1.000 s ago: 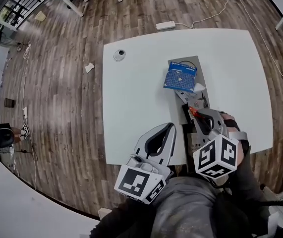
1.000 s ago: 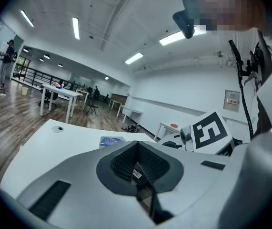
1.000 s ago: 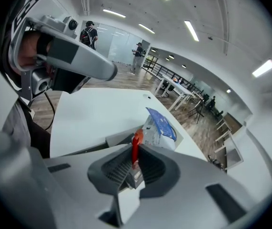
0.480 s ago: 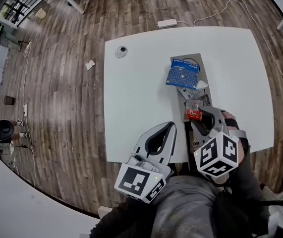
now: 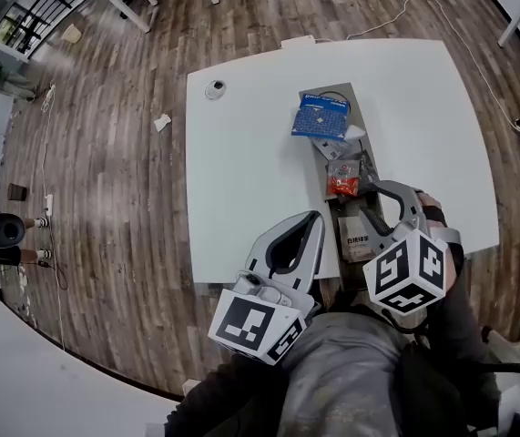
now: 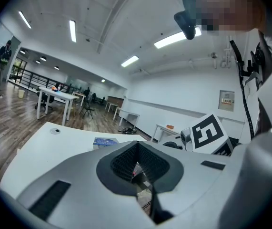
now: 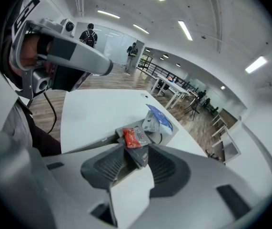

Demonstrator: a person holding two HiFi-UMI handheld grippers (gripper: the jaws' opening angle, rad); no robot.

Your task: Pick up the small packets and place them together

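The right gripper's jaws have just been opened and are held half apart, with nothing gripped between them. Just beyond them the red packet is seen on the grey mat. The left gripper is shown closed and empty in its own view.

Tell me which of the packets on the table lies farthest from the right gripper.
The blue packet, the largest one, at the far end of the row. The red packet lies much nearer.

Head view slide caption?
Right gripper, jaws just opened, gripping nothing; red packet lies ahead on the mat, blue packet beyond.
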